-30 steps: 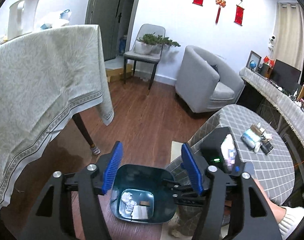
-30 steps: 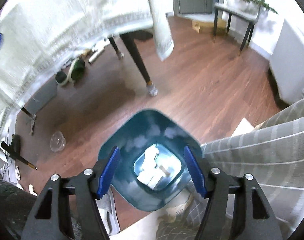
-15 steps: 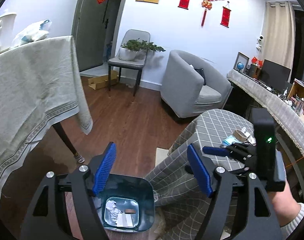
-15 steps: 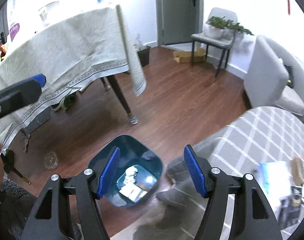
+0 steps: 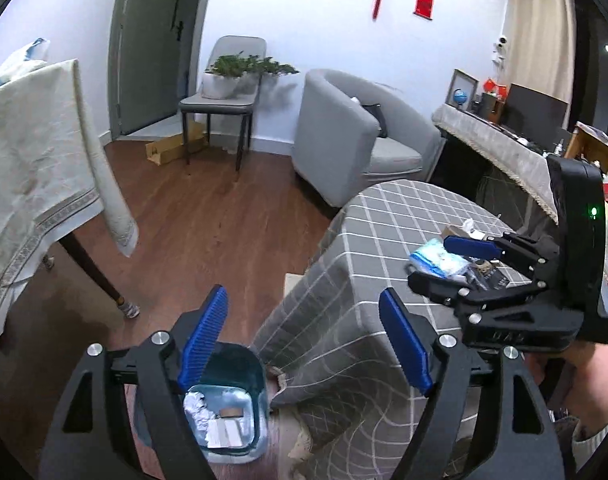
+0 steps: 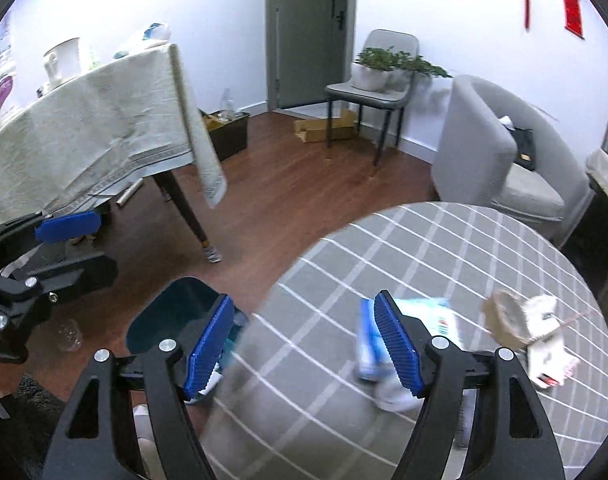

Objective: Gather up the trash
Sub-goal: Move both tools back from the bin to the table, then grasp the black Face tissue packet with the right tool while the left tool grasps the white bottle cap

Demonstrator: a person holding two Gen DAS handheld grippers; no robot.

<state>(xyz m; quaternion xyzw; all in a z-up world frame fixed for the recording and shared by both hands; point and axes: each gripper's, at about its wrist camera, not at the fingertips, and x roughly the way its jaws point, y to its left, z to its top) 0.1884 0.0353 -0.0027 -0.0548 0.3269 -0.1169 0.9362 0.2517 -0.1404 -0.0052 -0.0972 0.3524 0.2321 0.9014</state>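
Teal plastic waste bin [image 5: 228,404] on the brown wood floor [image 5: 208,232], at 7 o'clock in the left wrist view, hard against the hanging edge of the grey checked tablecloth [image 5: 368,264]; crumpled white paper and flat scraps lie in its bottom; left gripper [image 5: 304,346] above it, blue-padded jaws spread, having just been opening, nothing between them; right gripper [image 6: 304,344] likewise spread, jaws just been opening, empty, over the cloth of the round table; blue-and-white plastic packet [image 6: 408,320] on the cloth just behind its right pad, blurred; brown tape roll [image 6: 504,320] and white crumpled wrapper [image 6: 548,340] at 4 o'clock in the right wrist view, touching each other; bin rim [image 6: 176,308] shows at 8 o'clock there, beside the table; cream cloth-covered table [image 6: 96,136] at 10 o'clock; grey armchair [image 5: 356,140] at 1 o'clock in the left wrist view.
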